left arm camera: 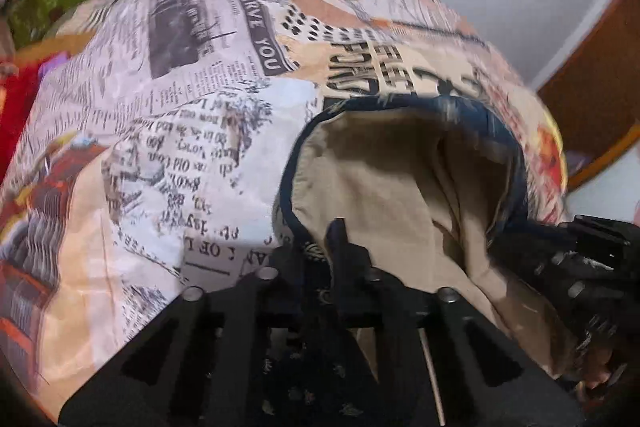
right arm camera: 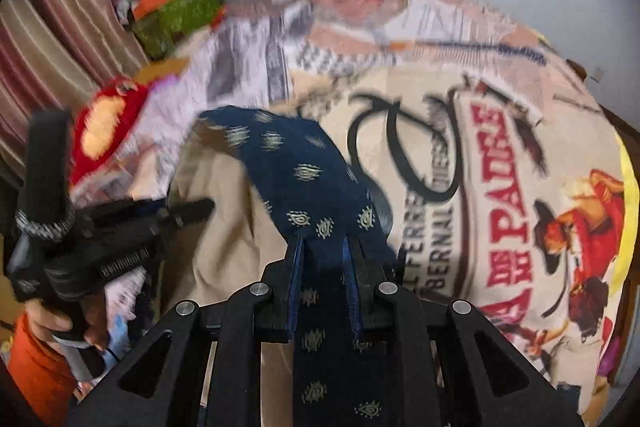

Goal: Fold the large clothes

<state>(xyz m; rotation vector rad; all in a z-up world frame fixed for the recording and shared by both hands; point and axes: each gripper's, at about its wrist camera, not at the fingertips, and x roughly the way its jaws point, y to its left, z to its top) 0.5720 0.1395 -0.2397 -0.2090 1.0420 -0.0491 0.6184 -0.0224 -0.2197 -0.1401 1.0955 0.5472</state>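
Observation:
A navy garment with small gold motifs (right arm camera: 296,167) and a beige inner side (right arm camera: 224,227) hangs over a bed. My right gripper (right arm camera: 324,247) is shut on a navy fold of it. My left gripper (left arm camera: 332,247) is shut on the garment's navy edge, with the beige lining (left arm camera: 392,195) opening in front of it. In the right wrist view the left gripper (right arm camera: 192,209) shows at the left, pinching the beige cloth. In the left wrist view the right gripper (left arm camera: 580,259) shows at the right edge.
A bedspread with newspaper and poster prints (left arm camera: 180,99) covers the bed (right arm camera: 500,167). A pile of coloured clothes (right arm camera: 168,11) lies at the far left by a striped curtain (right arm camera: 60,27). A wooden door frame (left arm camera: 592,75) stands at the right.

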